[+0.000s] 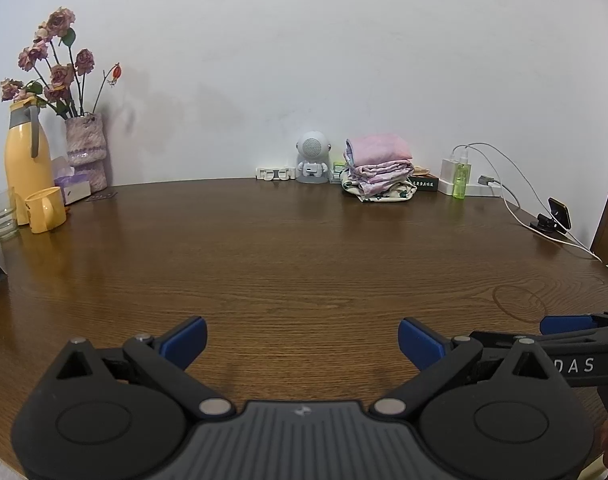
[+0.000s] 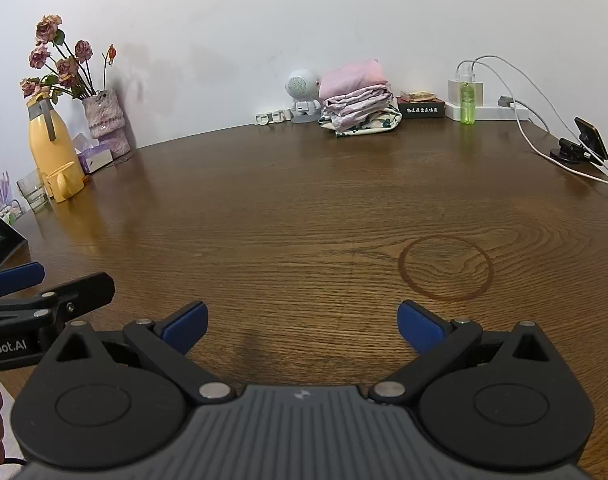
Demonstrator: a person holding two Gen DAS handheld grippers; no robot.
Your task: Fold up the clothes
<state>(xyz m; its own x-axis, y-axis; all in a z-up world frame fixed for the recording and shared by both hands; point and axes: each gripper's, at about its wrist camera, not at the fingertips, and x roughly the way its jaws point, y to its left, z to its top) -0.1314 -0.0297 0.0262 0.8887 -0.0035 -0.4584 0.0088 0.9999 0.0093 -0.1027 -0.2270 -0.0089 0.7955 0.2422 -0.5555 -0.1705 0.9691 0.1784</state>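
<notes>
I have both tongs hanging spread and empty over the near edge of the wooden worktop point(image 2: 304, 200): left tongs point(image 1: 302, 338), right tongs point(image 2: 302, 326). The stack of folded clothes point(image 2: 360, 98) sits at the far edge against the wall, beside the small robot-shaped speaker point(image 2: 301, 96). No loose garment shows before me, so folding looks finished, or the next piece isn't out yet.

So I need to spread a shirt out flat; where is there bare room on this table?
The wide middle of the wooden table is bare, from both open grippers, left and right, to the back row. Crowded: the yellow flask and mug far left, the folded clothes stack behind, cables far right.
</notes>
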